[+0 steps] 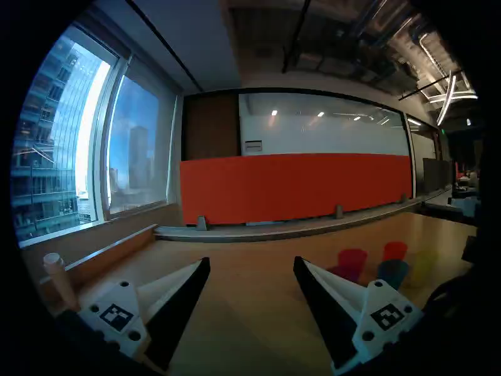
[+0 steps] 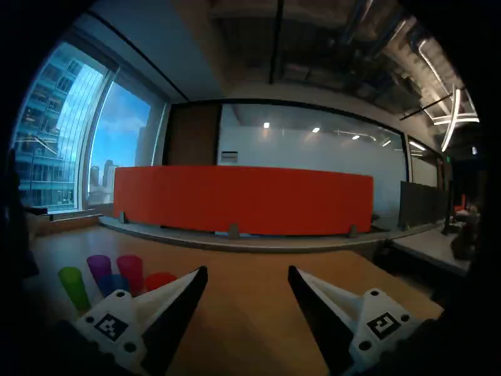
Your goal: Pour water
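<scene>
- Left gripper (image 1: 251, 260): fingers spread wide, nothing between them, hovering above the bare wooden table (image 1: 250, 326).
- Right gripper (image 2: 247, 268): likewise wide apart and empty, above the same table, pointing toward the orange partition (image 2: 244, 200).
- Off the left gripper's left finger, near the table's edge: what looks like a slim capped bottle (image 1: 59, 282), upright, long axis close to vertical. Contents too dim to tell; probably the water source, though only a guess.
- Ahead and to the right of the left gripper: a tight cluster of cups (image 1: 392, 274) in red, orange, teal and yellow-green, all standing, well apart from the fingertips.
- Same cluster in the right gripper view: low and to the left, just beside the left finger, mouths up.
- Hence cups between the two grippers and seemingly nearer the right one; bottle nearer the left one.
- Task hardly begun by the look of it: nothing grasped, nothing tipped.
- Likely next: left gripper swung toward the bottle, closing across its body from the side, not over the cap; right gripper free to fetch or steady a cup.
- Risks: tall narrow bottle easily toppled; crowded cups easily nudged.
</scene>
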